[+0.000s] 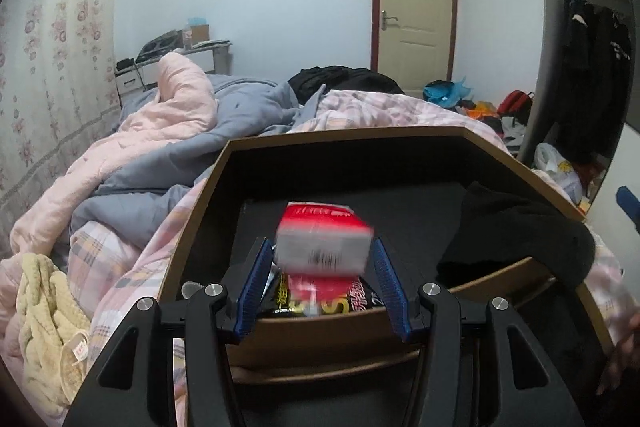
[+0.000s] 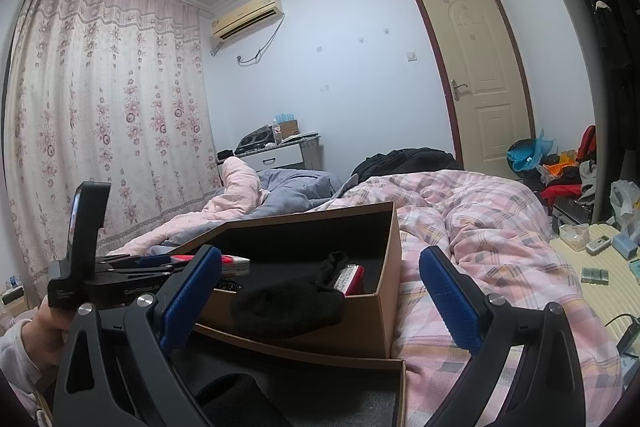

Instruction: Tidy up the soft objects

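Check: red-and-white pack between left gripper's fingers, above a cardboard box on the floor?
Not the floor: the cardboard box sits on the bed, per the right wrist view. The red-and-white pack is between the fingers of the left gripper, above it.

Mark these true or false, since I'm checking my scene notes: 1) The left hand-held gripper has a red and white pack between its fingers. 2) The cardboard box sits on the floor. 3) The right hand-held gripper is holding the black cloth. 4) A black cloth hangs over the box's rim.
1) True: the left hand-held gripper has the red and white pack between its fingers.
2) False: the cardboard box sits on the bed.
3) False: the right hand-held gripper is open and empty.
4) True: the black cloth drapes over the rim.
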A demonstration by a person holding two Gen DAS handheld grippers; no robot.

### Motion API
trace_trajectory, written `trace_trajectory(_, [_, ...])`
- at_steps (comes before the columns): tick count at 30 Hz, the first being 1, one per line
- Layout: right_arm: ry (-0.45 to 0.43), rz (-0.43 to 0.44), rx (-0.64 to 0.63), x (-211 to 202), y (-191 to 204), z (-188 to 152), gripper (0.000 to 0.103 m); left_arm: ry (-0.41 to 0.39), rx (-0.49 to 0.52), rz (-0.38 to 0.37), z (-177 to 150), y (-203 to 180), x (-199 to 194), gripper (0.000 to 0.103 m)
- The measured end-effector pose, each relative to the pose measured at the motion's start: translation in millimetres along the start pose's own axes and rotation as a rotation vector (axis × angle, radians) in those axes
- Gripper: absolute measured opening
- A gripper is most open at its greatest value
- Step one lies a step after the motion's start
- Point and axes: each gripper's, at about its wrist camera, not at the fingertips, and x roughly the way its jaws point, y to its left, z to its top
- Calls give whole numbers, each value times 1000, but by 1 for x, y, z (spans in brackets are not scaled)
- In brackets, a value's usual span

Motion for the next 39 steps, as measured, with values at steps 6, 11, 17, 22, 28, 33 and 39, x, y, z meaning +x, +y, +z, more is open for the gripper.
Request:
trace_trajectory(6, [2,-1,1,0,-1,0,99,-32,-60,-67,-12,14,-20,51])
trace_trajectory(11, [3,-9,-7,1,1,-2,99,-89,-93,-112,-23,15,-45,74])
trace_trajectory(17, [-10,-25,-62,0,11,-5,99,-140,-57,-59,-27,9,-60,78])
trace_trajectory(22, [-3,-20,-107,2,20,-6,99,-181,-56,6,-28,12,-65,78])
trace_trajectory(28, [-8,4,-122,1,22,-6,99,-179,-128,17,-26,26,-65,79])
trace_trajectory(33, [-10,11,-139,0,26,-6,99,-148,-196,-2,-27,39,-59,79])
trace_trajectory(39, [-13,25,-122,0,25,-5,99,-155,-220,1,-28,42,-60,79])
